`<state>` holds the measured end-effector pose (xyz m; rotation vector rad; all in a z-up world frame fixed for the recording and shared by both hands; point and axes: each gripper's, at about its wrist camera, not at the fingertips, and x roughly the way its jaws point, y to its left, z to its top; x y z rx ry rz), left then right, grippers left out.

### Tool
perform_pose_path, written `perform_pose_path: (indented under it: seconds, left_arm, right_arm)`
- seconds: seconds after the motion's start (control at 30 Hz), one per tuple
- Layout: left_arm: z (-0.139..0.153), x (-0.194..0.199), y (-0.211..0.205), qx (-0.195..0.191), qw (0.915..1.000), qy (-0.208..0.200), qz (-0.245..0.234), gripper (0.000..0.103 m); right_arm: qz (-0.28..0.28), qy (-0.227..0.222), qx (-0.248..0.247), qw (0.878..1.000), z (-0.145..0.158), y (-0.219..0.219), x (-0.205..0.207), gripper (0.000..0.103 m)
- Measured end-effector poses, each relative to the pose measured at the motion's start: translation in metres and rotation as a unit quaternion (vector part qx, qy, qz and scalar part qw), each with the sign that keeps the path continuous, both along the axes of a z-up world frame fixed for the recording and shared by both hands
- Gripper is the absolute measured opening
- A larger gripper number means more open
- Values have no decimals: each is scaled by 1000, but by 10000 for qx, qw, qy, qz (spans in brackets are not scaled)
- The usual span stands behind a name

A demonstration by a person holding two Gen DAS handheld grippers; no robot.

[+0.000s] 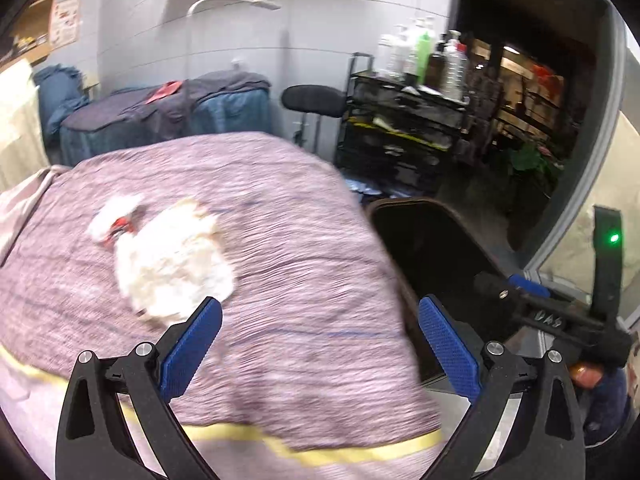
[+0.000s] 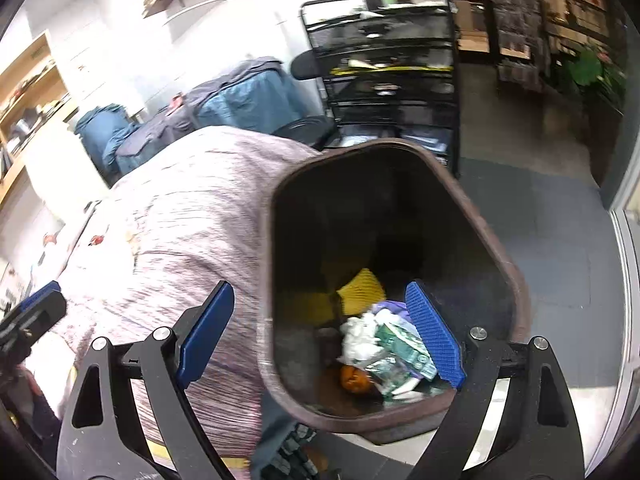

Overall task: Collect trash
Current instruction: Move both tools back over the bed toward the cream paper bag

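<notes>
Trash: crumpled white tissues (image 1: 172, 256) lie mid-bed (image 1: 300, 240); bin (image 2: 516, 280) at bed's right edge. Left claw (image 1: 320, 328) and right claw (image 2: 324, 312) both gape, empty.

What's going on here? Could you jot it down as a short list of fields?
Setting: bed with a purple-grey cover, brown bin beside it
Trash left: white crumpled tissues on the cover
In bin: tissue, green wrapper, yellow item
Left gripper: open, empty, over the cover
Right gripper: open, empty, above the bin
</notes>
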<state>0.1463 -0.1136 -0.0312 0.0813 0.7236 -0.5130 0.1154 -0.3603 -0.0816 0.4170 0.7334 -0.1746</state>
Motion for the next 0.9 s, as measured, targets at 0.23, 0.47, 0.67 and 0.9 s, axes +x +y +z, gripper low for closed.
perform_pose_path:
  seconds: [0.23,0.47,0.67,0.9]
  left_arm:
    - [-4,12,62,-57,9979,121,630,97]
    - [-3,25,123,-1,9922,130,1241,97]
    - [-7,36,156,38,9878,224,1543,97]
    - [-12,43,173,0,9859,301,1644,97]
  right_arm:
    - [666,-120,-143,9976,17,47,26,87]
    - [1426,-220,-203,9893,32,96,56,87]
    - [2214,-6,-274,9748,33,148,93,87]
    - [3026,436,-725,9494,24,210,139,87]
